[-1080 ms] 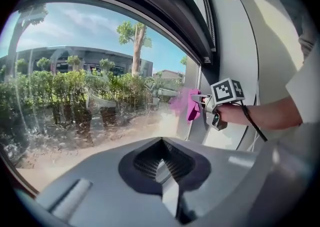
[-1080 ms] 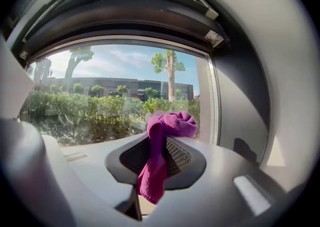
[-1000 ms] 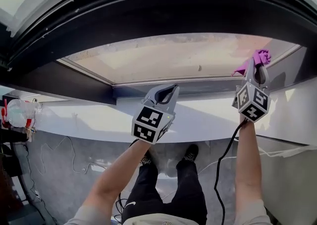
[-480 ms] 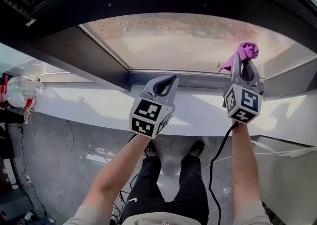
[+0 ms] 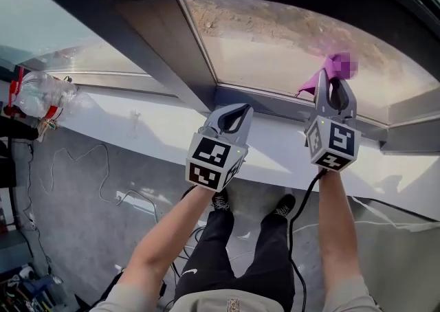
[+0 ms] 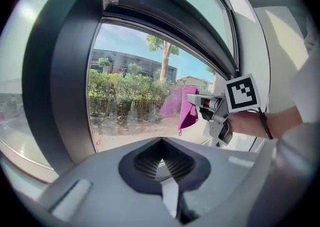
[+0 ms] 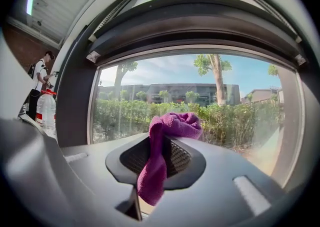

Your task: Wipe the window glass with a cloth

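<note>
Right gripper [image 5: 335, 85] is up at the pane with its jaws clamped on the purple cloth [image 7: 166, 143]. One wad bulges past the tips and a tail hangs back through the jaws. From the left gripper view the cloth sits right against the glass [image 5: 275, 39] with its reflection beside it, though I can't tell whether it's actually touching.

Left gripper [image 5: 236, 115] hangs lower, off the right one's left side. Its jaws are closed tip to tip with nothing between them, so it's idle.

The risks, as I judge them: the grip is on a fold only, so drag across the pane could tug the cloth loose. If the wad shifts aside, the hard jaw tips could meet the glass and scrape. The cable [image 5: 300, 231] trailing below the right gripper could snag on a wide sweep. The idle left gripper sits close above the sill [image 5: 155, 128] and could knock it.

The pane ahead of the jaws looks dusty and streaked low down, with hedges, trees and a building beyond. A dark frame post [image 5: 161, 42] stands left of the left gripper, and there's more glass past it. Far left on the sill is a clear bottle [image 5: 38, 94], with a person [image 7: 39, 78] standing near it. Below is grey floor with loose wires.
</note>
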### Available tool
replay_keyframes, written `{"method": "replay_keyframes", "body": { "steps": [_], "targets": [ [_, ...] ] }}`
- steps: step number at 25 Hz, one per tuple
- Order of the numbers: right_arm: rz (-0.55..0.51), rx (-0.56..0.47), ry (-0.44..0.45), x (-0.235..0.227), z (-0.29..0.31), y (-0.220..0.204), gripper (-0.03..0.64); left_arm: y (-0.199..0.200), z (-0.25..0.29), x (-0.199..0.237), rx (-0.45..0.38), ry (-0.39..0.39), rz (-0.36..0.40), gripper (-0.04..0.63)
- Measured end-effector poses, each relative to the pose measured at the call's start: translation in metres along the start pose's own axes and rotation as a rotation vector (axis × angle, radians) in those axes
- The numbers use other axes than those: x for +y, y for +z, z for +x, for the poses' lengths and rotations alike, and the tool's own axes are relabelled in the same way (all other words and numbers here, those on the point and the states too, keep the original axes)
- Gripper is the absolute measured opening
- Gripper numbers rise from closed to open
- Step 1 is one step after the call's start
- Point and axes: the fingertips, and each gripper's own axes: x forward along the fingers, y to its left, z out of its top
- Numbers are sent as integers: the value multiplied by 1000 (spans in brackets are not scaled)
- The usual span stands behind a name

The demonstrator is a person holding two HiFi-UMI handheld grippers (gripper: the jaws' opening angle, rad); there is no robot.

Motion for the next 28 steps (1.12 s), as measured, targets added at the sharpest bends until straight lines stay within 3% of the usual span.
{"method": "replay_keyframes", "body": {
  "steps": [8, 17, 28],
  "targets": [
    [-40, 9, 200, 118, 28, 1, 91, -32, -46, 55, 14, 62, -52, 2],
    [-105, 7, 390, 216, 59, -3, 92, -56, -69, 94, 25, 92, -82, 0],
    [-36, 15, 609, 274, 73, -16, 91, -80, -82, 101, 49, 93, -98, 0]
  ]
}}
